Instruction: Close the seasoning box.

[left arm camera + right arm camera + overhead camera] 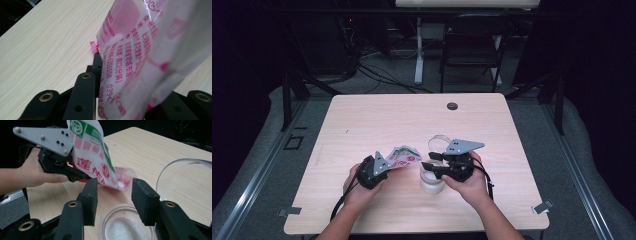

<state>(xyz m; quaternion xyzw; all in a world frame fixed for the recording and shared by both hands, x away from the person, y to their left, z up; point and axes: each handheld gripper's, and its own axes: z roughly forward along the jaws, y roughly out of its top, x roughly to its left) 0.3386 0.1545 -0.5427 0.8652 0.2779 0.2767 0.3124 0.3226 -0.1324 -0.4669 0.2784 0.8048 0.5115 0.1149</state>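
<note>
My left gripper (379,169) clamps the bag (403,155) and holds it off the table (377,115), beside the jar (432,181), likely ready to pour; my right gripper (437,167) hangs over the jar. In the left gripper view, the jaws pinch the bag (140,57) at its lower edge. In the right gripper view, my jaws stand apart, empty, above the jar (125,226) of white grains, perhaps to steady it.

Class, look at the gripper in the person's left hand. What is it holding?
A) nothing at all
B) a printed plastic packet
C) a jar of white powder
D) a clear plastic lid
B: in the left gripper view the left gripper has its black jaws closed on the printed plastic packet, which carries pink text.
</note>
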